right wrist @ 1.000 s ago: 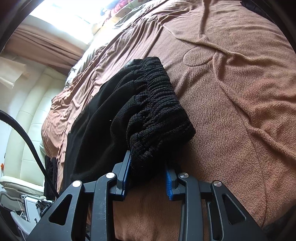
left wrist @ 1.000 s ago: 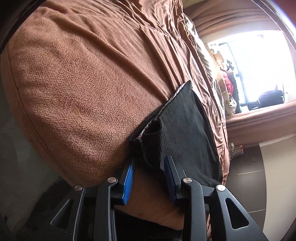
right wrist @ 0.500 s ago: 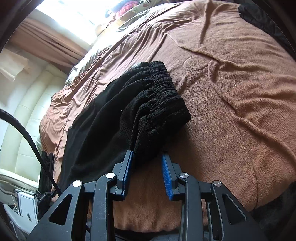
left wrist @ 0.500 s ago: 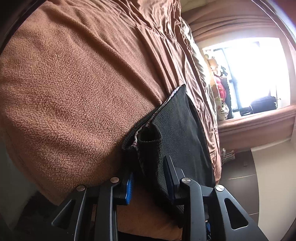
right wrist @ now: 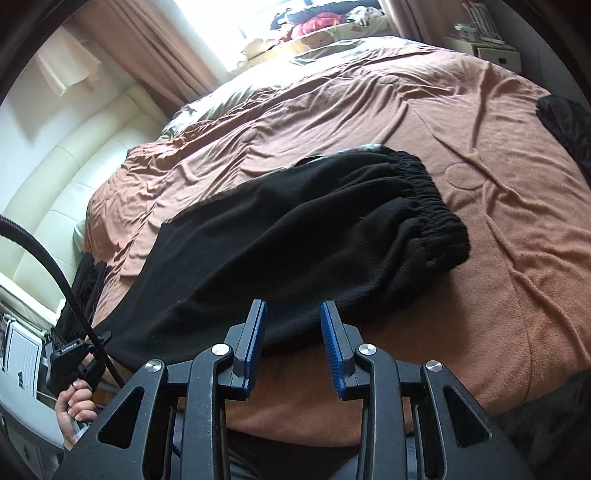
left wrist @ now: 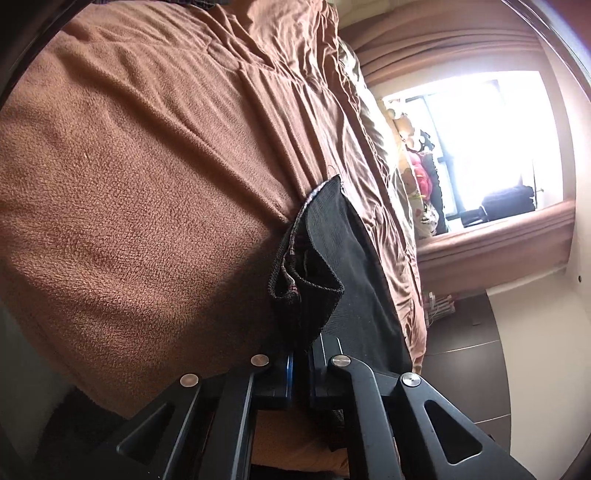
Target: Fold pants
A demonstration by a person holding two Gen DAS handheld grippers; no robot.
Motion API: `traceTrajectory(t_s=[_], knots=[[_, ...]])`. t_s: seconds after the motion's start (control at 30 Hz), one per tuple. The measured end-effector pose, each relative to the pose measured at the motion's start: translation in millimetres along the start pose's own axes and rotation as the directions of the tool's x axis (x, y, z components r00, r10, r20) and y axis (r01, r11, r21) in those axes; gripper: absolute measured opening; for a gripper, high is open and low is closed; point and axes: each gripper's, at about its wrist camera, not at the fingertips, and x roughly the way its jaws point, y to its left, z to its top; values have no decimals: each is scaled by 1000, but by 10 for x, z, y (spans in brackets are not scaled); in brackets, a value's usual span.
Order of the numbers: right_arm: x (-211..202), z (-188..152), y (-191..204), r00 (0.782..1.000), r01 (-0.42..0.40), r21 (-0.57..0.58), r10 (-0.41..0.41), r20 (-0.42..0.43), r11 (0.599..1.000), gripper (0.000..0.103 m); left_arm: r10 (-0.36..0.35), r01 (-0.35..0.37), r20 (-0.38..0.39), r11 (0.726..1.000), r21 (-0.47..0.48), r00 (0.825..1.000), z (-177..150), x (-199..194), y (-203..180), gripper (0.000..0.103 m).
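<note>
Black pants [right wrist: 295, 236] lie across a brown bedspread [right wrist: 498, 206], the gathered elastic waistband [right wrist: 436, 210] at the right, the legs running left. My right gripper [right wrist: 291, 325] is open and empty, just in front of the pants' near edge, above the bed. In the left wrist view my left gripper [left wrist: 302, 354] is shut on the hem end of a pant leg [left wrist: 306, 288], whose open cuff bulges just beyond the jaws; the rest of the leg [left wrist: 354, 266] lies flat on the bedspread [left wrist: 147, 184].
A cream padded headboard [right wrist: 55, 177] is at the left. A window with curtains and stuffed toys [right wrist: 321, 22] is behind the bed. Another dark garment [right wrist: 569, 122] lies at the bed's right edge. A hand with the other gripper and its cable [right wrist: 74, 369] shows lower left.
My right gripper let go of the waistband and pulled back, open; the waistband now rests on the bed. My left gripper closed on the pant leg hem.
</note>
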Motion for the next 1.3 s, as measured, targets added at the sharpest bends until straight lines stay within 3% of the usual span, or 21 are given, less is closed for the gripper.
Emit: traceTrajectory(t_s=[0.4,0.6,0.9,1.03,1.3], knots=[[769,200,710,992,-9,-126,-8,-129,992,29,-37,37,10,999,-3,999,25,-38,-131,5],[1095,145,957,979,-35,-180,-2,-204,983,27,-60,60,19,998,7,998,65,-77,-229,5],[1379,-132,914,910,-70,-191,-15,-414,979,23,-72,72,23,997,15,997,88,-75,-284,5],[1276,60,933,922,-101,-186,21,-386,977,23,-70,70,26,998,-3,997,95,-76,-220,5],[1474,448,1113,947,-71,-230,-7,-321,971,23,-59,60,25,997,-38,998,65,-81,-90,5]])
